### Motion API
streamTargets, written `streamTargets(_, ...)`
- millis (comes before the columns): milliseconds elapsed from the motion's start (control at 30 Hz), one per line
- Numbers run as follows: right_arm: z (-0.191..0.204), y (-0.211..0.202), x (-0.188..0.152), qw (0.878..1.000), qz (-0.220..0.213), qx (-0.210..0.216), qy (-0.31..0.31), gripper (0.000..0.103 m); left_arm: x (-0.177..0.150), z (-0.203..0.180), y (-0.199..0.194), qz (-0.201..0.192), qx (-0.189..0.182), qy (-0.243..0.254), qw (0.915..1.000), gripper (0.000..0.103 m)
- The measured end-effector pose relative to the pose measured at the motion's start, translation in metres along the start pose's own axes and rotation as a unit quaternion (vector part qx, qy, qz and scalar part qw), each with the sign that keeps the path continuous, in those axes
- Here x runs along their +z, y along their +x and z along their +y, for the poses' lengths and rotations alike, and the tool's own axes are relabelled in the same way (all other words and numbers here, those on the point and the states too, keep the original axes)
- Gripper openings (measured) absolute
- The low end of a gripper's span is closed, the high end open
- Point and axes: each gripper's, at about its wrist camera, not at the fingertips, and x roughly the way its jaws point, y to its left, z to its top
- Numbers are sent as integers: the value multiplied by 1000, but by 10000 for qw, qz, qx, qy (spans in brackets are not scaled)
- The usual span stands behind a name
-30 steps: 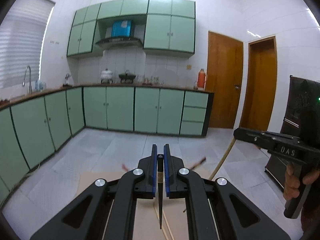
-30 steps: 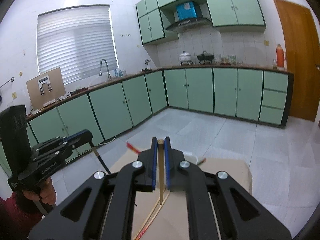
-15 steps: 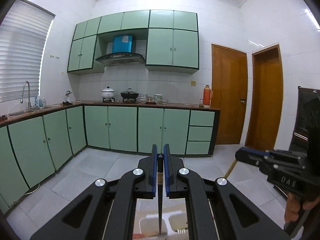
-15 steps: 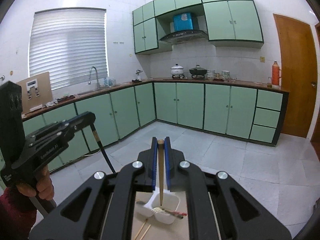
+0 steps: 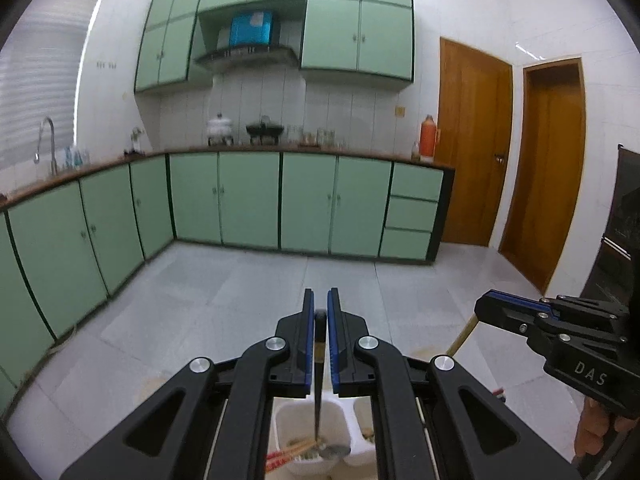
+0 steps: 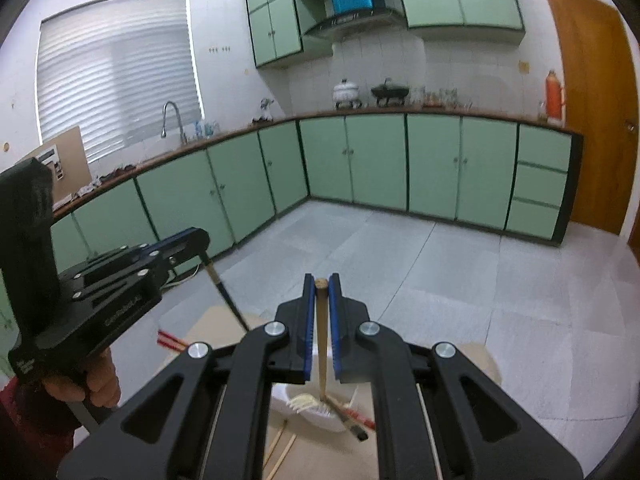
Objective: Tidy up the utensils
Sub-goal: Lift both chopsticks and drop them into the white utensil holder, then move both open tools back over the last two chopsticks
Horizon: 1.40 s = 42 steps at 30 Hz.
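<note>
My left gripper (image 5: 320, 296) is shut on a dark chopstick (image 5: 318, 392) that hangs straight down, its tip inside the left compartment of a white utensil holder (image 5: 288, 412). That compartment holds red and wooden chopsticks (image 5: 288, 454) and a spoon (image 5: 334, 451). My right gripper (image 6: 320, 280) grips a light wooden chopstick (image 6: 321, 340) whose tip reaches into the holder (image 6: 316, 424); its jaws are opening, the stick still between the pads. Each gripper shows in the other's view: the right one (image 5: 486, 308), the left one (image 6: 200, 240).
The holder stands on a cardboard-topped table (image 6: 208, 324). A red chopstick pair (image 6: 172, 340) lies at its far left and thin wooden sticks (image 6: 280, 448) lie in front of the holder. Beyond are a tiled floor (image 5: 248, 288) and green cabinets (image 5: 248, 200).
Both grippers have moved forward and down with their chopsticks. The white holder has come into view under the jaws, and both chopstick tips now hang into it.
</note>
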Motion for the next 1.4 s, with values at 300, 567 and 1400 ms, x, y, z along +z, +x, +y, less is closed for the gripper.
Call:
streamTargets(300, -1, -27, -19, 9992, -252, -236, 206, 39, -11, 12, -38, -285, 26, -177, 9994, 52)
streamTargets(567, 13, -89, -62, 9921, -875, -890, 104, 88, -44, 9, -113, -786, 222, -240, 9964, 83)
streamTargets(1400, 53, -92, -239, 9924, 84, -1173, 370, 98, -215, 3, -169, 254, 830, 51, 9962, 97)
